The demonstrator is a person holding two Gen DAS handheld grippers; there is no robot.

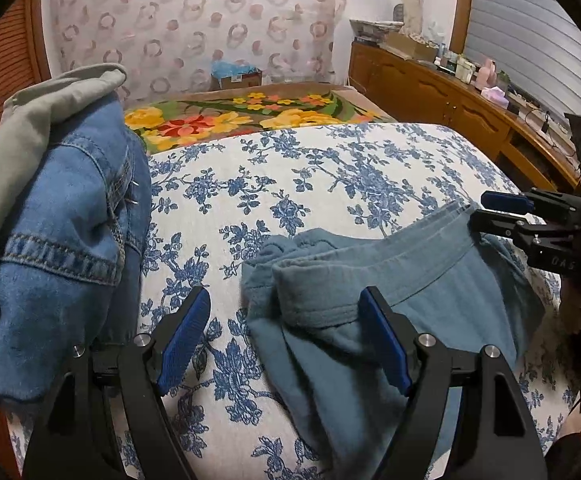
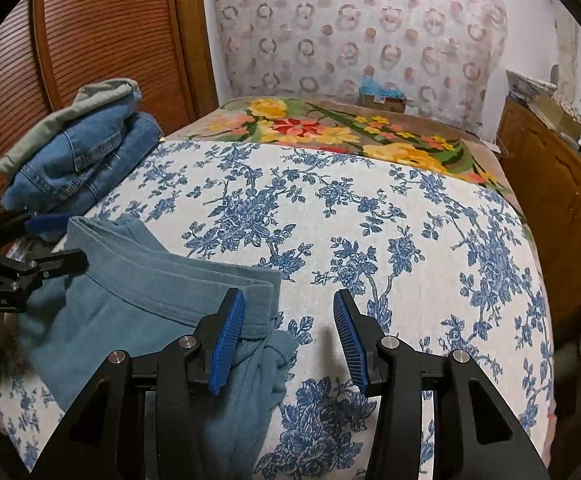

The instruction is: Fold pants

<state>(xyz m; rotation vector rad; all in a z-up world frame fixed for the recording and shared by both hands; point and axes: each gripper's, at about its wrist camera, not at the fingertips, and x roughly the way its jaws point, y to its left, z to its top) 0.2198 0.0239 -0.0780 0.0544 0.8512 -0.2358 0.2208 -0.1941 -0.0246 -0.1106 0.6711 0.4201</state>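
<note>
A pair of blue-grey pants [image 1: 374, 292] lies partly folded on a bed [image 2: 330, 208] covered with a white spread printed with blue flowers, the waistband turned away from the cameras and the cloth bunched at both ends. The left gripper [image 1: 286, 340] hovers over one end of the waistband with its jaws spread wide; one blue ribbed pad sits over the bare bedspread, the other over the pants, and nothing is pinched between them. The right gripper [image 2: 286, 340] hangs over the opposite end, jaws likewise apart, one pad above the waistband corner and the other over the printed spread, holding nothing.

A stack of folded clothes [image 2: 78, 152] rests near the bed's far corner, beside a ribbed wooden door [image 2: 90, 32]: two blue denim pieces with a pale grey-green garment on top. Beyond the spread, a blanket [image 2: 330, 128] with yellow, red and orange flowers covers the head of the bed, and a small cardboard box [image 2: 382, 100] with something blue in it stands by the wall, which is hung with a cloth patterned in pinkish rings. A wooden sideboard [image 1: 450, 92] crowded with small items runs along the other side.

White lettering shows on each gripper's black body, seen from the other's camera, but it is too small and blurred to read.
</note>
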